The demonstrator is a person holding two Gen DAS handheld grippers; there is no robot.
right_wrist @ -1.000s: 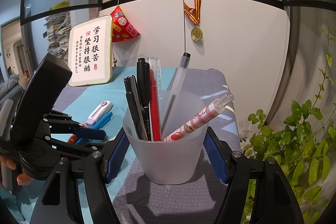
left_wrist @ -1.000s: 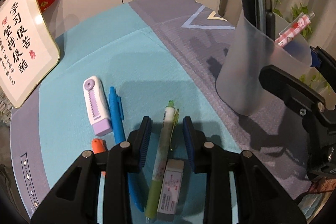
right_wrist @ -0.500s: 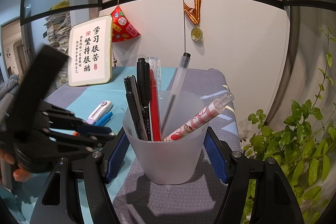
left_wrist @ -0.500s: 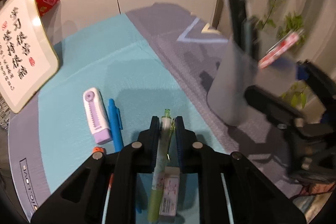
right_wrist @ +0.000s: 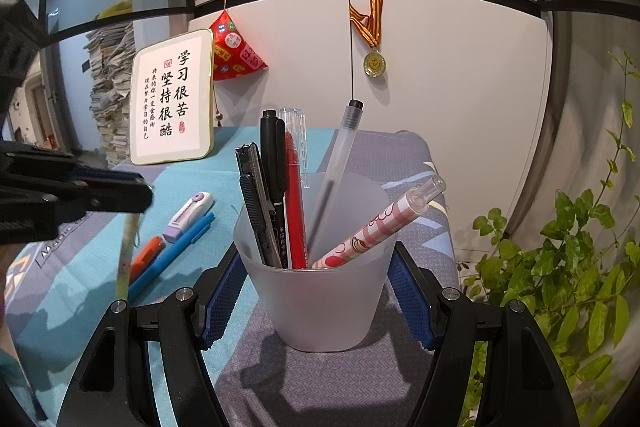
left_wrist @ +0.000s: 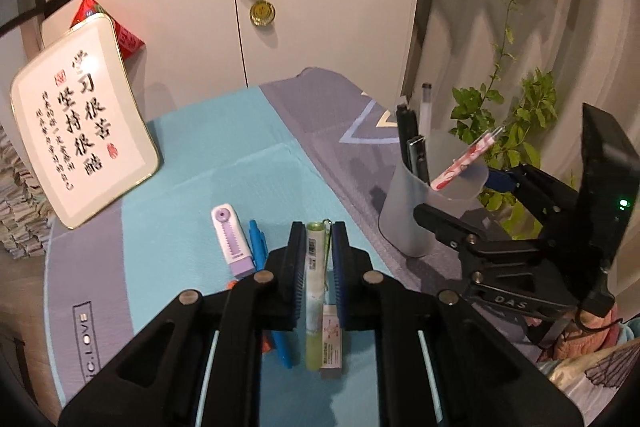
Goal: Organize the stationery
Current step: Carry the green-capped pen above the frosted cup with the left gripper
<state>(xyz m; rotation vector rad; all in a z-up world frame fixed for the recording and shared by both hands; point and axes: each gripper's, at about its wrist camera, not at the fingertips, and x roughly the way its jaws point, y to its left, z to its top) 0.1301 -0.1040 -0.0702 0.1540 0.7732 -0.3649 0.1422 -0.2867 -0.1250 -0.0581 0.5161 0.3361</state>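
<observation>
While your left gripper point(left_wrist: 316, 247) pinches the green pen point(left_wrist: 315, 279) above the mat point(left_wrist: 192, 227), carry it upright over the cup point(right_wrist: 320, 291). Your right gripper point(right_wrist: 316, 291) clamps that cup; hold steady.

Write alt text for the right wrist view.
The right gripper clamps a frosted cup of pens on a grey and teal mat. At left, the left gripper holds a green pen dangling above a blue pen.
</observation>
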